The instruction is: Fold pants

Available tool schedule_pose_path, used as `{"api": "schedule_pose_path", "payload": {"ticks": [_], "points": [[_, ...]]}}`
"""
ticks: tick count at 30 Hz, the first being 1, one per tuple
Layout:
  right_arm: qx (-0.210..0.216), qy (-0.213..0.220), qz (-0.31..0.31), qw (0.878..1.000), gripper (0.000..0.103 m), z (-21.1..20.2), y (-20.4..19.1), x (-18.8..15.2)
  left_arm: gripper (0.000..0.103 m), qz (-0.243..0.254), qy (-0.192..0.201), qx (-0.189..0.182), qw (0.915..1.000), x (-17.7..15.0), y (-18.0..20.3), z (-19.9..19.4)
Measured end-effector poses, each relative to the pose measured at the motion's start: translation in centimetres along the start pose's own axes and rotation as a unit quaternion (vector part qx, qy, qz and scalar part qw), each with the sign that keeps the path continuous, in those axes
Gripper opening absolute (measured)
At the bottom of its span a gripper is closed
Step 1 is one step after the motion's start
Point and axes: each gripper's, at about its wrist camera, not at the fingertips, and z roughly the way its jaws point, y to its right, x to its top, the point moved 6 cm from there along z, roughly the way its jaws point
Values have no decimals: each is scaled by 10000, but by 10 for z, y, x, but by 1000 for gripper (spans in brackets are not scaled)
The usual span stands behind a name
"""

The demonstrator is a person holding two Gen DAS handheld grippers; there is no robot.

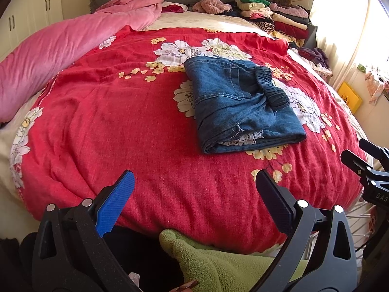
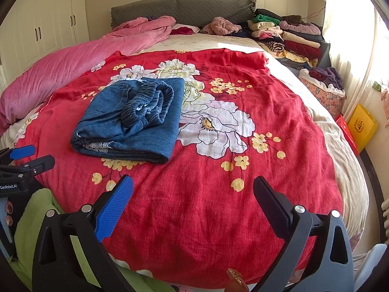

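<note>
A large bed [image 1: 73, 221] fills both views, covered by a red floral blanket [image 1: 126, 121]. A pink comforter [image 1: 56, 48] lies bunched along its far left side, and stacks of folded clothes [image 1: 274, 12] sit at the far right by the grey headboard [image 2: 184, 8]. On the blanket rest the denim pants [image 1: 240, 102], folded into a compact rectangle with the gathered elastic waistband on top. Near the foot of the bed, the left tongs [image 1: 194, 194] and the right tongs [image 2: 193, 202] both hang above the blanket, fingers spread wide, holding nothing and touching nothing, well apart from the pants. Green fleece [image 1: 218, 262] shows at the bottom edge.
</note>
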Motion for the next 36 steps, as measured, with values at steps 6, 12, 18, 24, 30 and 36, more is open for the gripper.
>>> {"api": "schedule_pose_path", "payload": {"ticks": [6, 12, 18, 24, 30, 36], "points": [[-14, -9, 7, 10000, 98, 0, 0, 0, 93, -6, -4, 7, 10000, -1, 1, 0], [-13, -10, 2, 10000, 98, 1, 0, 0, 93, -14, -8, -12, 10000, -2, 0, 1], [-34, -15, 13, 10000, 98, 1, 1, 0, 94, 2, 1, 21, 10000, -2, -1, 1], [-20, -19, 13, 10000, 98, 1, 1, 0, 93, -8, -28, 173, 9998, -4, -6, 1], [-36, -24, 21, 10000, 98, 2, 2, 0, 93, 48, -116, 466, 9988, -4, -9, 6], [-118, -82, 107, 9998, 98, 10, 10, -2, 93, -68, -157, 501, 9986, -5, -22, 10]]}}
